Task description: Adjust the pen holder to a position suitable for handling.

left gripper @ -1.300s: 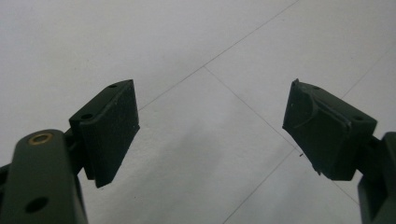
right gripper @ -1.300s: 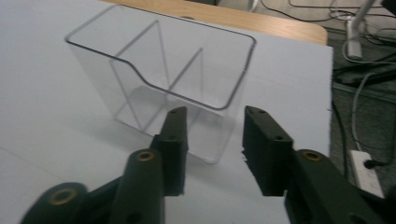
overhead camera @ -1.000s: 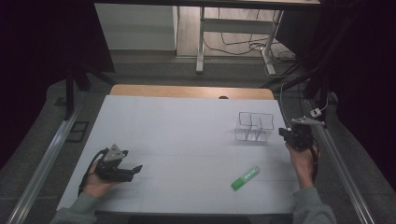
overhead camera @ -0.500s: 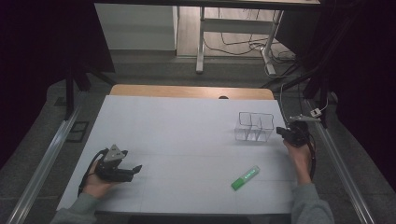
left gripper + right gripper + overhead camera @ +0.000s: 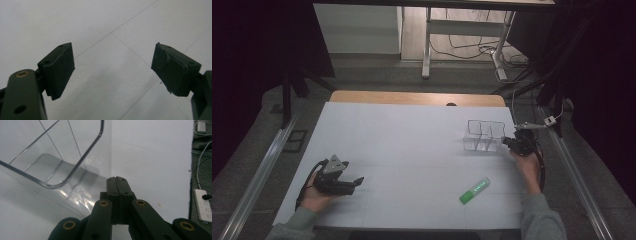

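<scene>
Clear plastic bin (image 5: 483, 136) sits near the bench's (image 5: 412, 150) right edge, toward the far side, split into compartments by a clear divider. Through my right gripper view the bin (image 5: 57, 165) looks empty: bare floor, divider lines and reflections, nothing lying inside that I can make out. How many compartments there are I can't settle from here; the walls are see-through and overlap.

My right gripper (image 5: 518, 145) is just beside the bin's right end, at the bench's right edge. Its jaws are pressed flat together, tips meeting with nothing between them (image 5: 116, 180), the bin's curved corner just to their left. Whether the gripper touches the bin wall, I can't tell.

My left gripper (image 5: 346, 183) rests low near the front left corner of the bench, my hand (image 5: 314, 195) behind it, jaws spread wide apart over bare white surface (image 5: 112, 65). The faint lines crossing under it are seams in the bench cover.

A green marker (image 5: 475, 190) lies toward the front right of the bench, slanted, well apart from both grippers and the bin. Its label is too small to read.

Against a second ago: my right gripper has slid in closer to the bin's right end. Left gripper, marker and bin sit where they were.
</scene>
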{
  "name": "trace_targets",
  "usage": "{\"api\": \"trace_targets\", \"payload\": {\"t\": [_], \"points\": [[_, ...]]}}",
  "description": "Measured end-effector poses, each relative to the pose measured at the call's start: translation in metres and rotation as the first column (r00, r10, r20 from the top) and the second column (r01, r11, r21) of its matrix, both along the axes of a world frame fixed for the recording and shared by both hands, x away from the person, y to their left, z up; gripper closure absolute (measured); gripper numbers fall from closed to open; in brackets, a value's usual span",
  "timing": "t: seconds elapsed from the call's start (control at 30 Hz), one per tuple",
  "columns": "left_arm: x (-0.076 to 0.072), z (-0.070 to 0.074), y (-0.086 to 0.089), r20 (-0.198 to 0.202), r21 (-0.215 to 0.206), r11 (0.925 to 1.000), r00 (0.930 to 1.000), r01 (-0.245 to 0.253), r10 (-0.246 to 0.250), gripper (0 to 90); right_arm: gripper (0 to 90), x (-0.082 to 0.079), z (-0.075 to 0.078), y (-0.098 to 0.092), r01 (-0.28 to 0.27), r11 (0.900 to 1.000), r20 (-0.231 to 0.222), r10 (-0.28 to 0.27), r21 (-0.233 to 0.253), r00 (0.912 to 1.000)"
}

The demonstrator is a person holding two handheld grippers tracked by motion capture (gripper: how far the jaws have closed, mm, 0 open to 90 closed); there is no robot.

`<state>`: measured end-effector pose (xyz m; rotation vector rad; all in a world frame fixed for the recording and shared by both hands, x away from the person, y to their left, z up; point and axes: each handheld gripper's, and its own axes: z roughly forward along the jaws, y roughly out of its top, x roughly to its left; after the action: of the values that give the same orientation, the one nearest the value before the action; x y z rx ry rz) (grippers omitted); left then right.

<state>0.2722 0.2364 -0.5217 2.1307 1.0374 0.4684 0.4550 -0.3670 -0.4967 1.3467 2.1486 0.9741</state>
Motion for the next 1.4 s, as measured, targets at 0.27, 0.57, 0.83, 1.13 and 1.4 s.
{"api": "trace_targets", "payload": {"t": [0.27,0.57,0.83,1.13,1.4], "points": [[0.000,-0.001,0.000,-0.001,0.002,1.0000,1.0000,0.003,-0.003,18.2,89.3,0.001,-0.003,0.002,-0.010,1.000,-0.002,0.010,0.007,1.0000],[0.001,-0.001,0.000,-0.003,0.003,1.0000,1.0000,0.000,0.000,18.2,89.4,0.003,-0.006,0.015,-0.031,1.000,-0.006,0.031,-0.003,0.9995],[0.002,-0.001,0.001,-0.007,0.005,1.0000,1.0000,0.001,-0.001,18.2,89.3,0.005,-0.006,0.030,-0.050,0.999,-0.006,0.050,-0.005,0.9988],[0.002,-0.002,0.000,-0.006,0.010,1.0000,1.0000,0.001,-0.001,18.2,89.3,0.007,-0.006,0.044,-0.081,0.997,-0.007,0.081,-0.001,0.9967],[0.002,-0.002,0.000,-0.008,0.012,0.9999,1.0000,0.004,-0.003,18.2,89.3,0.007,-0.005,0.059,-0.115,0.993,-0.006,0.115,0.006,0.9933]]}}
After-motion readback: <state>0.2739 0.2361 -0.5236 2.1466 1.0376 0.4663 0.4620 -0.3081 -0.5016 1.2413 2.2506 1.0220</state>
